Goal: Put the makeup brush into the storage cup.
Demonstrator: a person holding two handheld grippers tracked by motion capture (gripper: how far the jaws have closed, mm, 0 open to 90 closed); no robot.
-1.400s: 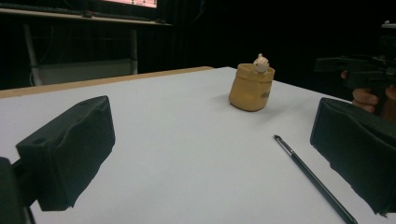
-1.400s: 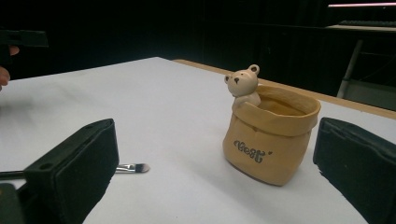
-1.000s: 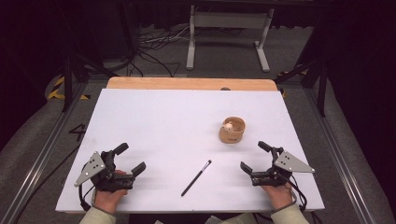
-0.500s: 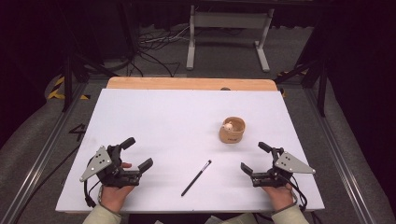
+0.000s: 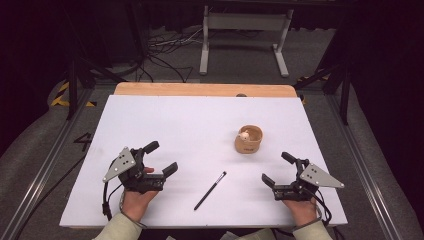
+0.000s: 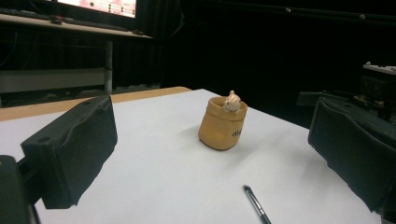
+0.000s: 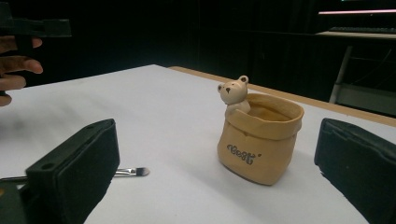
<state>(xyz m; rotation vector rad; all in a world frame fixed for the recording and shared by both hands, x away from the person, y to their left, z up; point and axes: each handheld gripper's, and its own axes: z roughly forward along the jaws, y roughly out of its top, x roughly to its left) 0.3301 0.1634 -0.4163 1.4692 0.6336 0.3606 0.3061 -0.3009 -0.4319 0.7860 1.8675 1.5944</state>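
Along the bottom edge of the high view, two hands come in over the white table (image 5: pixel 165 120), each holding a gripper. At lower left sits the left gripper (image 5: pixel 159 159), its jaws spread wide apart and empty; at lower right sits the right gripper (image 5: pixel 278 168), jaws likewise parted and holding nothing. Between them, at lower centre, a slim black brush (image 5: pixel 210 190) lies flat and slantwise on the table, well apart from both tools. Beyond it, right of centre, stands a tan pot (image 5: pixel 248 139) shaped like a sack, upright, with a small bear figure (image 7: pixel 234 91) perched at its rim. The work in hand appears to be taking up the brush, probably to stand it in the pot; neither step is yet done. Risks, as judged from this layout: the brush is thin and lies flush with the table, so broad padded jaws may close over it without catching, or roll it aside. A jaw swung wide near the pot could tip it. At the top of the frame, a wooden strip (image 5: pixel 200 89) borders the table.
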